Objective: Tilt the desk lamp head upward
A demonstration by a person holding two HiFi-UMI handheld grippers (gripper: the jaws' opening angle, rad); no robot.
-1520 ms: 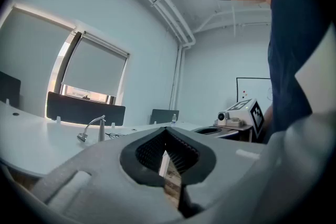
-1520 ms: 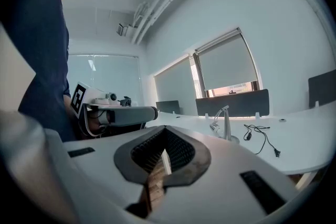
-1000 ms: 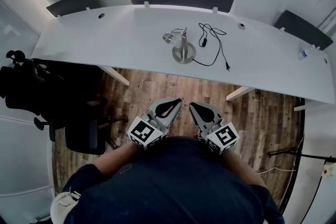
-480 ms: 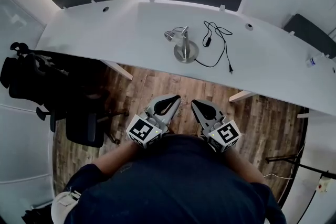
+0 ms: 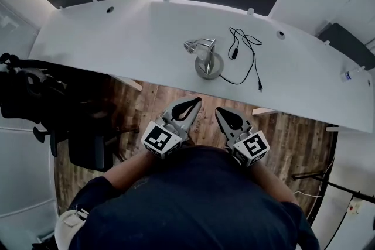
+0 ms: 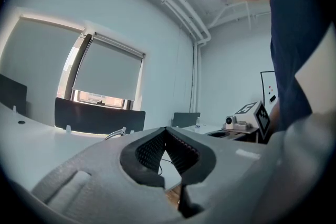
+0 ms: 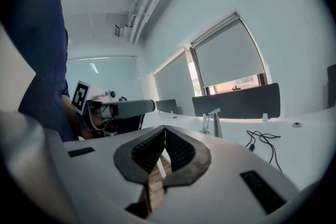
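Task not started: desk lamp (image 5: 208, 61) on table (image 5: 105, 38), upper centre of head view, lamp head (image 5: 190, 46) untouched. Both shut & empty, lower centre, well short of it: left claw (image 5: 195, 102), right claw (image 5: 219, 112).

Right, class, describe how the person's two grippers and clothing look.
Both the left gripper and right gripper are light grey, with pointed tongs lined by black ribbed pads. Each carries a white cube bearing black square markers. The person wears a dark navy top.
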